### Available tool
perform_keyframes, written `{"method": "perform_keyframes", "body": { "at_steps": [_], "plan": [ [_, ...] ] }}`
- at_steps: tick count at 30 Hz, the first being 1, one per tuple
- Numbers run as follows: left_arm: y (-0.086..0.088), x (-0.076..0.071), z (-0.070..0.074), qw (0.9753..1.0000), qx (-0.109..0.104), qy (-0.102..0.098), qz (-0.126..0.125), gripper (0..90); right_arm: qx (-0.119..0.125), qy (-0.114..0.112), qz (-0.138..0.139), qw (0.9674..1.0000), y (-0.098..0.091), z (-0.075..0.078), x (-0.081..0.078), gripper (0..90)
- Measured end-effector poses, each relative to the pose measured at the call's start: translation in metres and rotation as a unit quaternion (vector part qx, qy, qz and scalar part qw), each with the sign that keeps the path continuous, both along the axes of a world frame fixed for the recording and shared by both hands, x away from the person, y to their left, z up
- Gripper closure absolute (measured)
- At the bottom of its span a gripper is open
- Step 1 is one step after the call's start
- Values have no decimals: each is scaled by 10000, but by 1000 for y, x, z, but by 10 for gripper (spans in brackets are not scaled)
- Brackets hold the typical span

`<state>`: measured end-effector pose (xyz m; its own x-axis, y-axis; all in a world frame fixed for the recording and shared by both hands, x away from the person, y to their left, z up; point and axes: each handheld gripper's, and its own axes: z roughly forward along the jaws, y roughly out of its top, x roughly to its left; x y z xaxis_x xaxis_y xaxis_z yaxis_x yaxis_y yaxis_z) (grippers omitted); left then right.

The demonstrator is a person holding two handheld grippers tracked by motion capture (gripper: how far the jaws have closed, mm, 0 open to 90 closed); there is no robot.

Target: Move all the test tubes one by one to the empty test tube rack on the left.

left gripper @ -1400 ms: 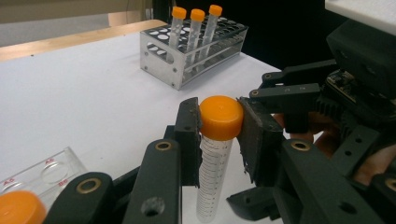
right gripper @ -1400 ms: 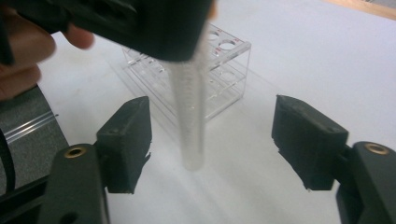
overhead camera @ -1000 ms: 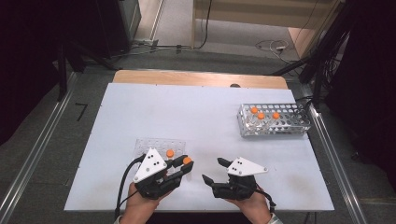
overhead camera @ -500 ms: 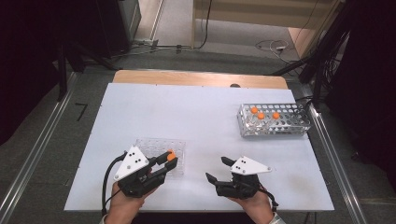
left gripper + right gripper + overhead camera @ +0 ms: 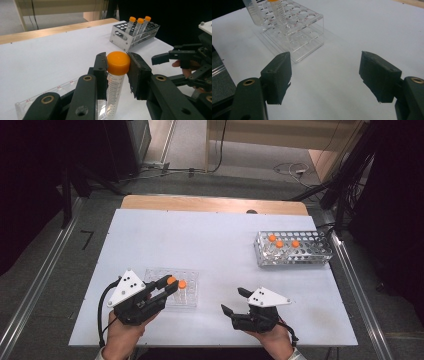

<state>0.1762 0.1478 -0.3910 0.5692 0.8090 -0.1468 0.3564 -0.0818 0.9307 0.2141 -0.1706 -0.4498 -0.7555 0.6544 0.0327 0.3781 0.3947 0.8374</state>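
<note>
My left gripper [image 5: 169, 284] [image 5: 117, 62] is shut on an orange-capped clear tube [image 5: 171, 280] [image 5: 115, 80], gripped just under its cap and held upright over the near-left clear plastic rack [image 5: 186, 296] [image 5: 62, 87]. A second orange-capped tube [image 5: 182, 284] [image 5: 279, 15] stands in that rack. In the right gripper view the held tube [image 5: 255, 13] shows at the rack's [image 5: 298, 35] far corner. My right gripper [image 5: 234, 301] [image 5: 325, 75] [image 5: 167, 53] rests low near the front edge, open, with nothing between its jaws.
A metal rack [image 5: 310, 255] [image 5: 120, 35] stands at the far right and holds three orange-capped tubes [image 5: 279, 243] [image 5: 138, 25]. A wooden strip [image 5: 210, 203] runs along the back of the white table [image 5: 210, 245]. Dark floor and metal rails surround the table.
My left gripper has shifted leftward along the clear rack with the tube still in its jaws. The right gripper has stayed where it was.
</note>
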Motion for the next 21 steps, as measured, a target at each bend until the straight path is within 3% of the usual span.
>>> {"method": "perform_keyframes", "body": {
  "at_steps": [10,21],
  "plan": [
    [3,8,-1,9996,138,-97,242,697,-6,-10,-4,10000,0,0,0,245],
    [4,15,-5,9991,126,-189,363,697,-5,8,-11,10000,1,-1,0,245]
  ]
}}
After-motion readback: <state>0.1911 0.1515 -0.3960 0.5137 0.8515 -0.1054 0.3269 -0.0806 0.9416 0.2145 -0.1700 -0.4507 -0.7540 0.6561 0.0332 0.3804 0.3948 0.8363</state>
